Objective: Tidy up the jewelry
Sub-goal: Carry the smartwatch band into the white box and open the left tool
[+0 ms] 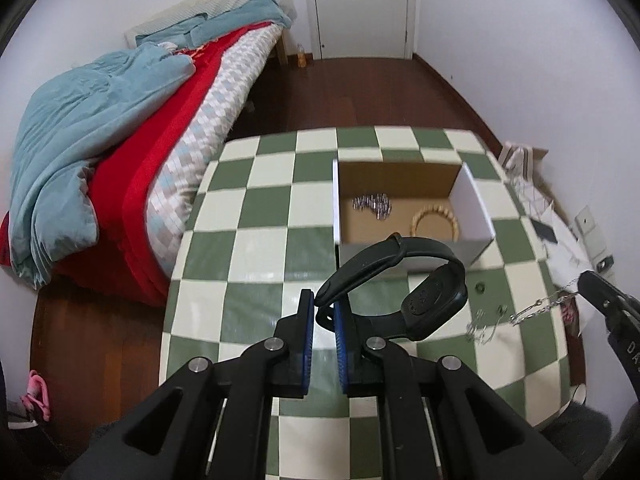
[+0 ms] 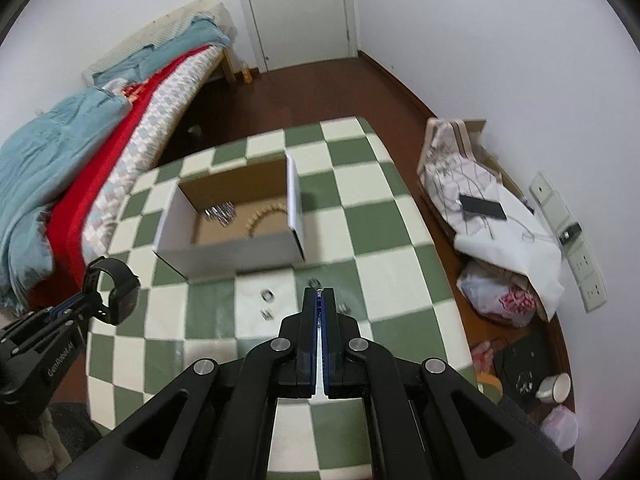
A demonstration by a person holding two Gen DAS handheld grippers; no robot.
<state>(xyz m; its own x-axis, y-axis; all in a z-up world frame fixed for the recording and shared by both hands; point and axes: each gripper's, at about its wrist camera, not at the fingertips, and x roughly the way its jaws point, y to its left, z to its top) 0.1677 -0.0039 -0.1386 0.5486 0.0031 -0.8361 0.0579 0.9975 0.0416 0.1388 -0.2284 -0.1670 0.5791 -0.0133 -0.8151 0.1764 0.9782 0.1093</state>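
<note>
Both grippers point steeply downward, the left gripper (image 1: 325, 310) with fingers (image 1: 307, 316) nearly closed in a pinch, the right gripper (image 2: 319, 300) pressed fully together.

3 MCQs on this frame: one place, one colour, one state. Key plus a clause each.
1. Where is the beaded bracelet?
A) inside the box
B) on the bed
C) in a gripper

2. The tablecloth checks are:
A) red and white
B) green and cream
C) blue and grey

3. The left gripper is:
A) wide open
B) out of view
C) shut on the black watch

Key: 1 A, it lies on the box floor; 2 B, the squares alternate green and cream; 3 C, its pads pinch the strap, the watch clear of the table.
</note>
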